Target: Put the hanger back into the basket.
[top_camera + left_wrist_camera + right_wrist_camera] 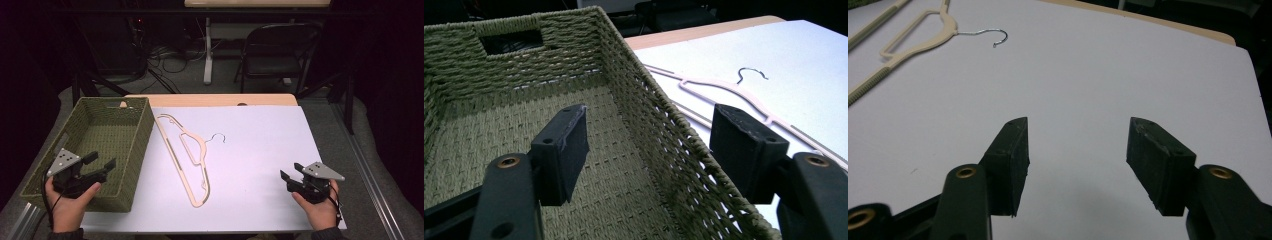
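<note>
Cream plastic and a thin wire hook: a clothes hanger [187,157] lies flat near the middle of a white-covered worktop [260,150], just beside the right wall of a green woven basket [131,165] but not touching it, as far as the high view lets one judge. A person holds a pair of tongs in each hand at the near edge. The left tongs [102,165] hover above the basket's near right corner, jaws spread wide with the rim showing between them in the left gripper view, gripping nothing. The right tongs [289,172] hang well apart from the hanger over bare worktop, likewise open and empty, pointed roughly toward the hook [993,35]. Both tools look poised rather than committed, flanking the hanger from either side, which suggests it is the piece about to be picked up, with the empty basket a likely destination. Lying flat, the hanger offers little edge to pinch; its slim neck by the hook seems the easiest hold. Behind the worktop stand a folding chair [277,55] and loose cables on the floor.
</note>
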A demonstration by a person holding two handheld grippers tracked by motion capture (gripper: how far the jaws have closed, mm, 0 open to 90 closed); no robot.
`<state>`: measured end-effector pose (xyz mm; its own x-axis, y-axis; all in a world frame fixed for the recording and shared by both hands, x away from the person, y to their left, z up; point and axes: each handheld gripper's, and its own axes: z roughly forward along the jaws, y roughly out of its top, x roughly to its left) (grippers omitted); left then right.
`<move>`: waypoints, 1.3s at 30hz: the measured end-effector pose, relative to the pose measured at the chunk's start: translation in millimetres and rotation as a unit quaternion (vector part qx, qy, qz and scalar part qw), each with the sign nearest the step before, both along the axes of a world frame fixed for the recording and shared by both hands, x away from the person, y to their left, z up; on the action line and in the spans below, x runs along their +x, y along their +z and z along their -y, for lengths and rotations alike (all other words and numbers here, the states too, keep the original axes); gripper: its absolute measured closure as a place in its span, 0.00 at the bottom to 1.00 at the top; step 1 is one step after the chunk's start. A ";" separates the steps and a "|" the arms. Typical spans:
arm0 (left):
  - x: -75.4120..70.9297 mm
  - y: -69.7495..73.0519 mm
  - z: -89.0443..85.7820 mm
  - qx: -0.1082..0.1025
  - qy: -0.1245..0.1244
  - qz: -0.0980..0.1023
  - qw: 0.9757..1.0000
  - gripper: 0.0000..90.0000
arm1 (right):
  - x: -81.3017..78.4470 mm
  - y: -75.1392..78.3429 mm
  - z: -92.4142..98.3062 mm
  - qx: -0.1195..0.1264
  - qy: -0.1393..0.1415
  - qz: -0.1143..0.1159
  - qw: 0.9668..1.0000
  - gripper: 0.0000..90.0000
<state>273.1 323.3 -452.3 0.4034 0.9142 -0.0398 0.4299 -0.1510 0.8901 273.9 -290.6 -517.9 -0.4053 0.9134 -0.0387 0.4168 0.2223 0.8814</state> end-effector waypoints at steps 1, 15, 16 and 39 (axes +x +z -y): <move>0.2 -0.4 -0.3 -0.001 0.001 0.000 1.000 0.34 | 1.8 0.3 0.3 0.002 0.016 -0.012 1.000 0.54; -6.3 2.2 1.2 -0.007 -0.004 0.007 1.000 0.26 | 2.1 7.3 -10.6 -0.025 0.017 -0.014 0.999 0.56; -7.3 3.5 1.7 -0.007 -0.008 0.007 1.000 0.26 | 3.3 11.0 -11.1 -0.018 0.028 -0.023 0.999 0.56; -4.4 4.4 10.0 -0.007 -0.015 -0.009 1.000 0.26 | 64.4 68.7 -73.9 -0.048 0.097 -0.056 0.993 0.46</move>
